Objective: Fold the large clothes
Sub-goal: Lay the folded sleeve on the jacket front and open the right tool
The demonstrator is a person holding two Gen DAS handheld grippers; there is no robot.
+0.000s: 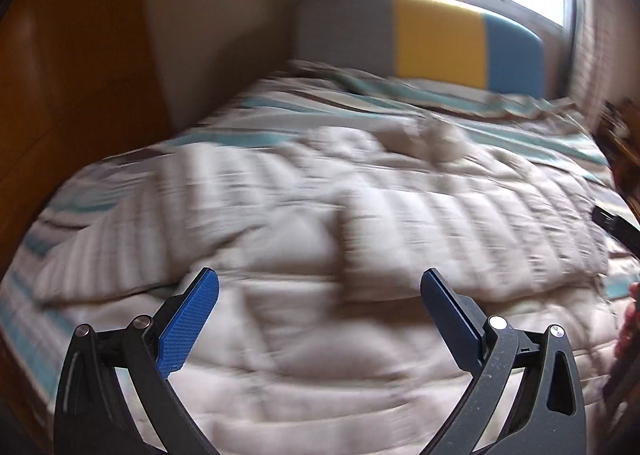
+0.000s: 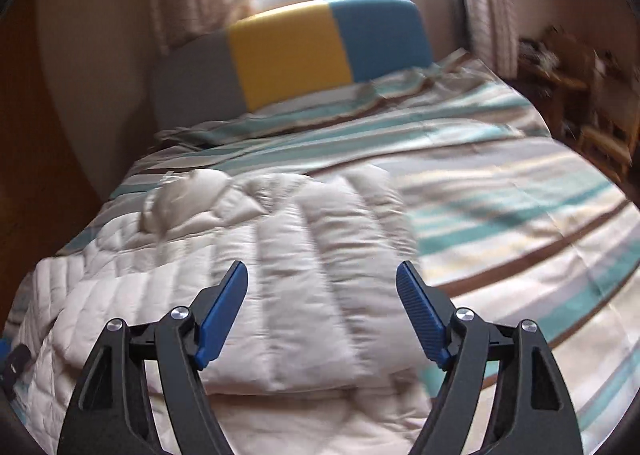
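A cream quilted puffer coat (image 1: 320, 215) lies spread on the striped bed, with both sleeves folded over its body. It also shows in the right wrist view (image 2: 280, 255), its collar at the far end. My left gripper (image 1: 320, 279) is open and empty, held above the coat's near hem. My right gripper (image 2: 322, 269) is open and empty above the coat's right side. The left wrist view is motion-blurred. A dark part of the right gripper (image 1: 616, 227) shows at that view's right edge.
The bed has a striped teal, brown and cream cover (image 2: 520, 195) and a grey, yellow and blue headboard (image 2: 288, 55) under a bright window. A wooden wardrobe (image 1: 72, 95) stands on the left. Wooden shelves with clutter (image 2: 580, 95) stand on the right.
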